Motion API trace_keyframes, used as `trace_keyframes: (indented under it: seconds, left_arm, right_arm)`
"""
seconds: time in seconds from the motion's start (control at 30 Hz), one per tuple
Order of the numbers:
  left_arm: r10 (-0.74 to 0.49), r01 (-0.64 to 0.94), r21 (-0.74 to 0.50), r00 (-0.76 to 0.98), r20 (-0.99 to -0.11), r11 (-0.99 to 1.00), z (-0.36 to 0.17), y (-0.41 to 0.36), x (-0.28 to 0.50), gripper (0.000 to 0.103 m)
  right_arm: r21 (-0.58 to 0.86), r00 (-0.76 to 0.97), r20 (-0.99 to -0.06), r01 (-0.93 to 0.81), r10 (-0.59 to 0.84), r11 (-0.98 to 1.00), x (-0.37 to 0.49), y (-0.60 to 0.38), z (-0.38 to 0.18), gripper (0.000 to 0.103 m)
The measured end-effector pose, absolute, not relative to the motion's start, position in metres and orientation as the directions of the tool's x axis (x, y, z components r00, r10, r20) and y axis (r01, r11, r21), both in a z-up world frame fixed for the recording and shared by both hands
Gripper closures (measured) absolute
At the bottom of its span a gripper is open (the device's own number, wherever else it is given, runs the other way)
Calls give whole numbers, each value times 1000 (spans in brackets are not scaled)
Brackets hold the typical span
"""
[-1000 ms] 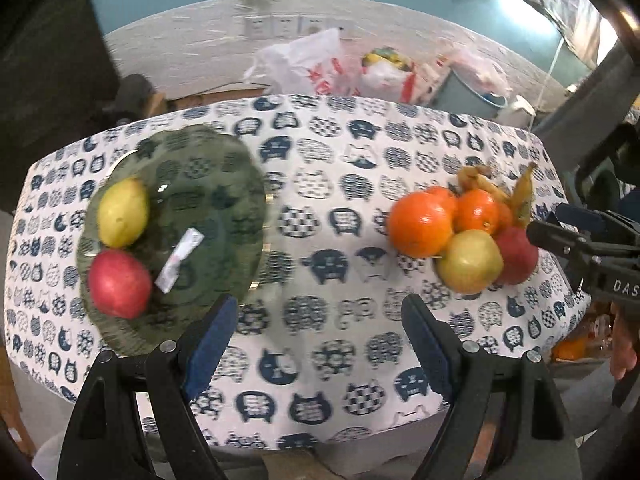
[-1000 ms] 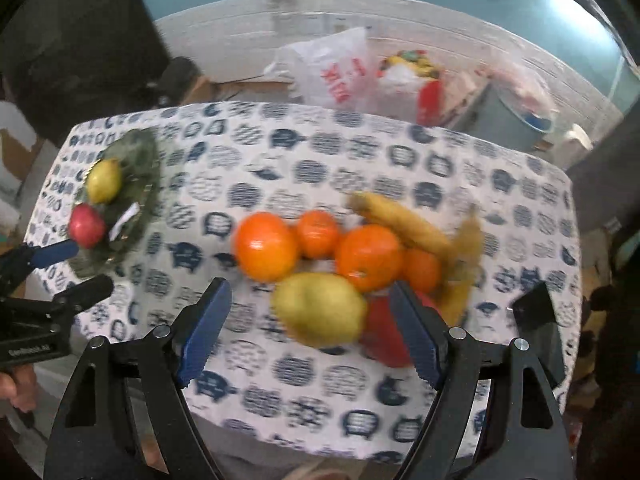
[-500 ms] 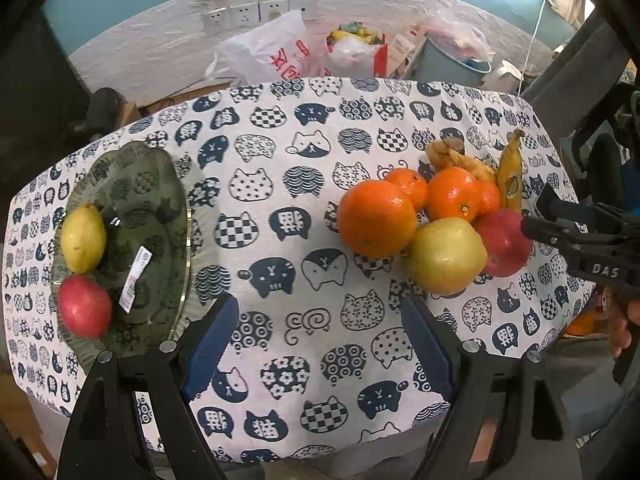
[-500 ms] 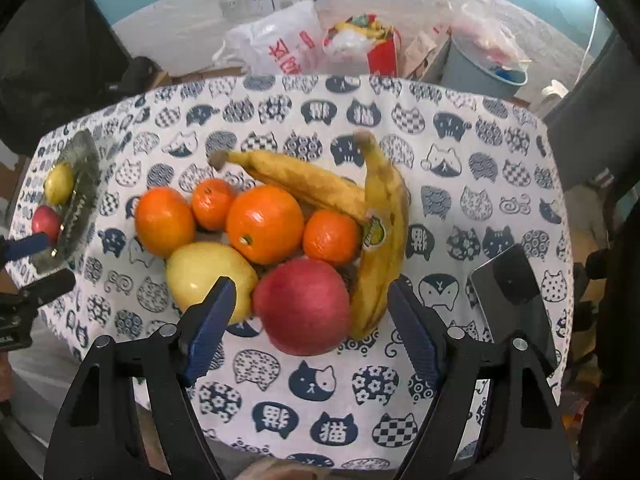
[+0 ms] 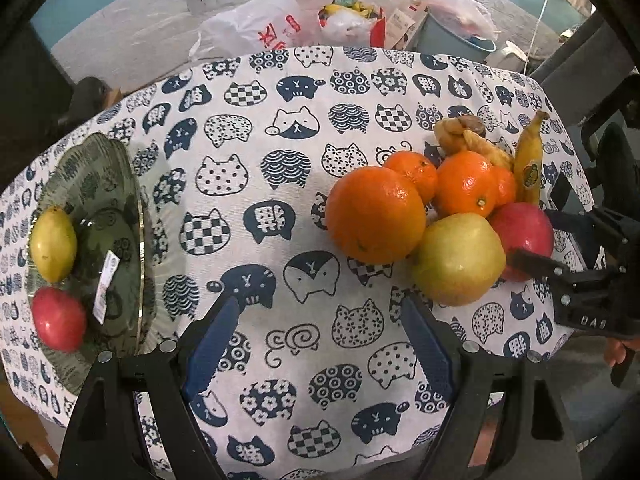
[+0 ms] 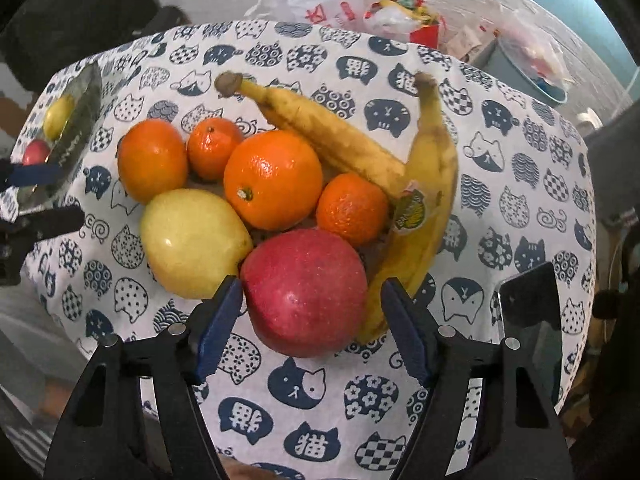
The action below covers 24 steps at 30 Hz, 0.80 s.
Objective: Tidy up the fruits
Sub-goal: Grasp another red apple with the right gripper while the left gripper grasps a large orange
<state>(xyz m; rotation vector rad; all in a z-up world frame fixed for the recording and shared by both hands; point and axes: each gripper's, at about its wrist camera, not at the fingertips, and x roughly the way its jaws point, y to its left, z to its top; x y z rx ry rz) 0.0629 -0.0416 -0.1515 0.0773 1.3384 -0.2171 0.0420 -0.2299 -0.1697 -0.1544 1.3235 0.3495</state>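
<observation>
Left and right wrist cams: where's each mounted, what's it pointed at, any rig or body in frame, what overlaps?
Left wrist: on the left gripper, open, facing bare tablecloth between glass plate and fruit pile; a hand shows.
Right wrist: on the right gripper, open, straddling the red apple.
Shared: that apple, pear, plate, each other's gripper.

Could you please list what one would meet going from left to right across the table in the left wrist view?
Green glass plate holding a yellow pear and red apple → large orange → yellow-green pear → red apple by the right tongs.
</observation>
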Motion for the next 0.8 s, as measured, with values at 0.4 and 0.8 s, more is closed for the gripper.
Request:
trace_keyframes:
  seconds: [0.4,0.8]
  left_arm:
    - [-150,213,-108,188,-971,971,-163,-58,86,18]
    - [-198,175,-170,159,-967,970,-182,-65,111,15]
  right_arm:
    - [132,113,-975,-390,190,911,44,-229,-188,36]
    - [146,156,-961,-412,227,899,46,-217,-198,39]
